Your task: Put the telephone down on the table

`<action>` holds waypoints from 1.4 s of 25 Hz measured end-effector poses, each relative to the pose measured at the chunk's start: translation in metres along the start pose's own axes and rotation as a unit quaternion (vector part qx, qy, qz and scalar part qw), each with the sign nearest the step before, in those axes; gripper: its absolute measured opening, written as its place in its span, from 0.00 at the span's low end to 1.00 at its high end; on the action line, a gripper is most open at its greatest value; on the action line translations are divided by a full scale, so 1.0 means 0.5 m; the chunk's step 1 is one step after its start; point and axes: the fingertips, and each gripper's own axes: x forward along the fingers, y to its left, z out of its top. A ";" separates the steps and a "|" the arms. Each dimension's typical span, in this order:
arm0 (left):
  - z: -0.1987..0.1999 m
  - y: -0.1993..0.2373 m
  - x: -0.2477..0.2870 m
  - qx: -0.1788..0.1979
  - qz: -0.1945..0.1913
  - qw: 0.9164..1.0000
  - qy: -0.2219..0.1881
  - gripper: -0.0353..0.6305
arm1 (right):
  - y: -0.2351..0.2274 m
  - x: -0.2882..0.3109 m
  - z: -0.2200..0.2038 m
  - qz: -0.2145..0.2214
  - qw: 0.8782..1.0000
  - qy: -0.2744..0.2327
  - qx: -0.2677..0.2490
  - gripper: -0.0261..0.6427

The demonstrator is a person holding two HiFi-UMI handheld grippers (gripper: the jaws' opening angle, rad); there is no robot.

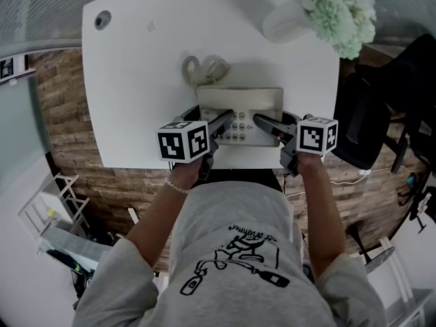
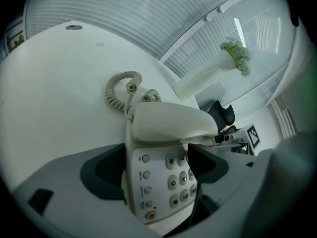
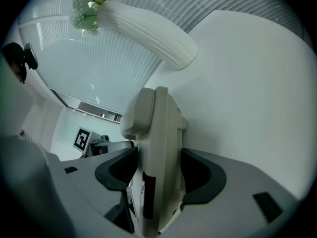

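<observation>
A cream desk telephone (image 1: 240,107), its handset (image 1: 240,98) in the cradle, sits at the near edge of the white table (image 1: 136,80). Its coiled cord (image 1: 201,68) lies behind it. My left gripper (image 1: 225,120) is shut on the phone's left side, one pad across the keypad (image 2: 171,182). My right gripper (image 1: 261,121) is shut on the right side. In the right gripper view the telephone (image 3: 161,148) stands edge-on, pinched between both pads. I cannot tell whether its base rests on the table.
A white ribbed vase (image 1: 286,20) with pale green flowers (image 1: 337,12) lies at the table's far right. A round cable hole (image 1: 102,20) is at the far left corner. A black chair (image 1: 388,114) stands right of the table.
</observation>
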 end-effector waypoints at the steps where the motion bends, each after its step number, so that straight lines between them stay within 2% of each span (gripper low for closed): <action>1: 0.000 0.000 -0.001 0.001 0.001 1.000 0.001 0.63 | 0.000 0.000 0.000 -0.002 1.000 0.001 0.000 0.47; 8: -0.002 0.003 -0.005 0.025 0.016 1.000 0.005 0.64 | -0.004 0.003 -0.001 -0.027 1.000 0.007 -0.013 0.47; 19: -0.002 0.004 -0.006 0.024 0.011 1.000 0.010 0.64 | -0.001 0.007 -0.002 -0.047 0.998 0.015 -0.027 0.47; 28: -0.001 -0.001 -0.025 0.034 0.011 0.999 0.013 0.64 | 0.001 -0.021 0.020 -0.102 0.990 0.016 -0.096 0.47; 35: 0.003 -0.034 -0.066 0.046 -0.011 0.999 0.005 0.64 | 0.028 -0.063 0.031 -0.137 0.979 0.010 -0.148 0.47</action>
